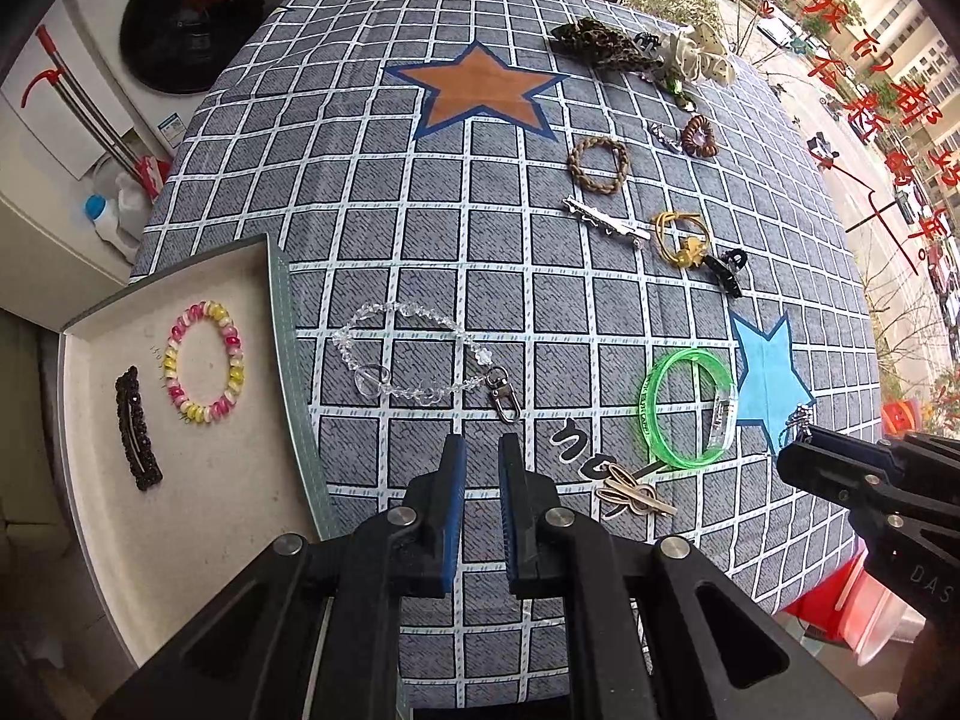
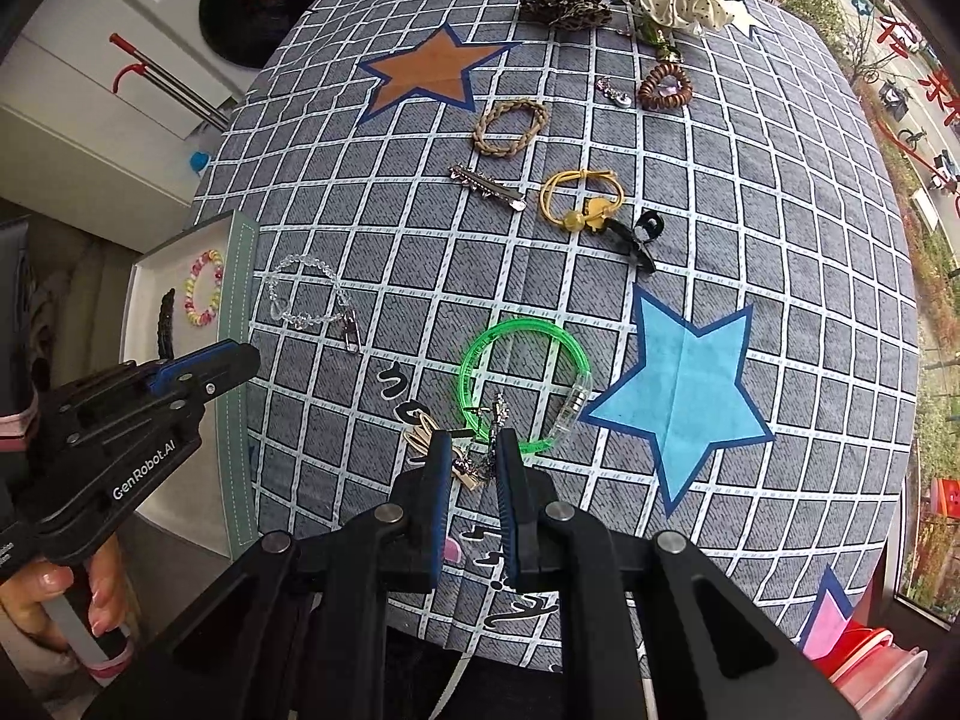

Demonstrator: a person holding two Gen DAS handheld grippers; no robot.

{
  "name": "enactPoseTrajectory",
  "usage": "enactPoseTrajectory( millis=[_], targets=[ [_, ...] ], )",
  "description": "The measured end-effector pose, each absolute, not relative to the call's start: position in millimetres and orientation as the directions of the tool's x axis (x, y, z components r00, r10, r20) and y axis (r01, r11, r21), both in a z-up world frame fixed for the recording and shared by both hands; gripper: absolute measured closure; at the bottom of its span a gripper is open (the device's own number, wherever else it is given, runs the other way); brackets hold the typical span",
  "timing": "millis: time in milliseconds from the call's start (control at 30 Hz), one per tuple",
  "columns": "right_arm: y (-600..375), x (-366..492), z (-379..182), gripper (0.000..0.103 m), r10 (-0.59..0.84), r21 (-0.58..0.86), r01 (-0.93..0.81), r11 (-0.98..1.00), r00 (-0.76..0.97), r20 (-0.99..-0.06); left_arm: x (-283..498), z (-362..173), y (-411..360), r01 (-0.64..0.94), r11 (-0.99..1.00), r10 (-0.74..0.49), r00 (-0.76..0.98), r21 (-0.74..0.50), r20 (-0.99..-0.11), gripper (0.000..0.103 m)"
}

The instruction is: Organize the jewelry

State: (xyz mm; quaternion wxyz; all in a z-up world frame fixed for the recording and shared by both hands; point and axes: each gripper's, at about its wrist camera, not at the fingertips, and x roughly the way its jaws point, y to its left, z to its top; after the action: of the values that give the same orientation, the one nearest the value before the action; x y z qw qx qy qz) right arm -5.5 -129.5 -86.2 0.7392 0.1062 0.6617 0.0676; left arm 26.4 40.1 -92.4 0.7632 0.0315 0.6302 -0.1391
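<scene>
My left gripper point(image 1: 481, 450) is open and empty, above the cloth just right of the white jewelry tray point(image 1: 240, 480). The tray holds a pink-yellow bead bracelet point(image 1: 204, 354) and a dark hair clip point(image 1: 138, 427). A clear crystal chain with a clasp point(image 1: 420, 354) lies just ahead of the left gripper. My right gripper point(image 2: 471, 450) holds a small silver chain piece point(image 2: 497, 414) between its fingers, over the green bangle point(image 2: 522, 384) and a beige hair clip point(image 2: 420, 435). In the left wrist view the right gripper point(image 1: 792, 450) shows the chain dangling.
Farther back on the grid tablecloth point(image 1: 420, 192) lie a braided ring point(image 1: 599, 163), a silver clip point(image 1: 606, 222), a yellow hair tie point(image 1: 681, 240), a black claw clip point(image 1: 726, 270), a brown coil tie point(image 1: 699, 135) and scrunchies point(image 1: 606, 48). A washing machine point(image 1: 180, 12) stands beyond the table.
</scene>
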Motion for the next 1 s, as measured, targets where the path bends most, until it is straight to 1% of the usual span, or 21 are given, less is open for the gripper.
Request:
enactPoseTrajectory(
  millis=[33, 67, 133, 267, 400, 600, 633, 667, 733, 767, 800, 867, 900, 933, 1000],
  targets=[
    [-133, -7, -87, 0.087, 0.240, 0.247, 0.051, 0.968, 0.114, -0.964, 28, -96, 37, 0.260, 0.959, -0.161, 0.162, -0.115, -0.974, 0.048],
    [-137, -8, -87, 0.087, 0.238, 0.246, 0.061, 0.967, 0.113, -0.965, 29, -99, 36, 0.257, 0.961, -0.145, 0.166, -0.099, -0.975, 0.000],
    [-144, -11, -89, 0.087, 0.237, 0.246, 0.078, 0.966, 0.110, -0.965, 30, -100, 34, 0.275, 0.959, -0.132, 0.200, -0.073, -0.971, 0.000],
    [-157, -17, -93, 0.087, 0.232, 0.243, 0.109, 0.964, 0.103, -0.967, 37, -108, 29, 0.296, 0.954, -0.106, 0.179, -0.049, -0.978, 0.000],
    [-168, -21, -96, 0.087, 0.229, 0.241, 0.139, 0.960, 0.098, -0.968, 39, -111, 19, 0.284, 0.954, -0.149, 0.150, -0.101, -0.977, 0.000],
    [-187, -30, -101, 0.087, 0.221, 0.235, 0.183, 0.955, 0.092, -0.971, 35, -126, -28, 0.351, 0.924, -0.194, 0.082, -0.154, -0.978, 0.000],
    [-191, -31, -102, 0.087, 0.220, 0.234, 0.190, 0.954, 0.091, -0.971, 34, -130, -35, 0.362, 0.919, -0.194, 0.070, -0.157, -0.978, 0.004],
    [-194, -33, -102, 0.087, 0.219, 0.233, 0.197, 0.952, 0.090, -0.972, 34, -134, -42, 0.374, 0.915, -0.187, 0.057, -0.153, -0.981, 0.012],
    [-199, -36, -103, 0.087, 0.217, 0.231, 0.209, 0.950, 0.088, -0.972, 34, -143, -54, 0.388, 0.911, -0.167, 0.045, -0.136, -0.985, 0.014],
    [-202, -38, -104, 0.087, 0.218, 0.232, 0.215, 0.949, 0.087, -0.972, 34, -147, -58, 0.392, 0.911, -0.159, 0.043, -0.129, -0.986, 0.019],
    [-205, -39, -104, 0.087, 0.218, 0.232, 0.220, 0.948, 0.086, -0.972, 34, -151, -61, 0.396, 0.910, -0.148, 0.035, -0.122, -0.988, 0.030],
    [-209, -42, -105, 0.087, 0.217, 0.231, 0.228, 0.946, 0.084, -0.972, 34, -157, -66, 0.399, 0.910, -0.128, 0.019, -0.110, -0.992, 0.037],
    [-211, -44, -106, 0.087, 0.218, 0.231, 0.233, 0.945, 0.083, -0.973, 33, -156, -68, 0.406, 0.908, -0.127, 0.035, -0.102, -0.991, 0.037],
    [-213, -45, -106, 0.087, 0.218, 0.231, 0.236, 0.944, 0.082, -0.973, 32, -156, -71, 0.414, 0.904, -0.132, 0.036, -0.106, -0.991, 0.040],
    [-216, -47, -107, 0.087, 0.217, 0.230, 0.243, 0.942, 0.080, -0.973, 30, -155, -75, 0.434, 0.897, -0.113, 0.050, -0.081, -0.992, 0.064]
  ],
)
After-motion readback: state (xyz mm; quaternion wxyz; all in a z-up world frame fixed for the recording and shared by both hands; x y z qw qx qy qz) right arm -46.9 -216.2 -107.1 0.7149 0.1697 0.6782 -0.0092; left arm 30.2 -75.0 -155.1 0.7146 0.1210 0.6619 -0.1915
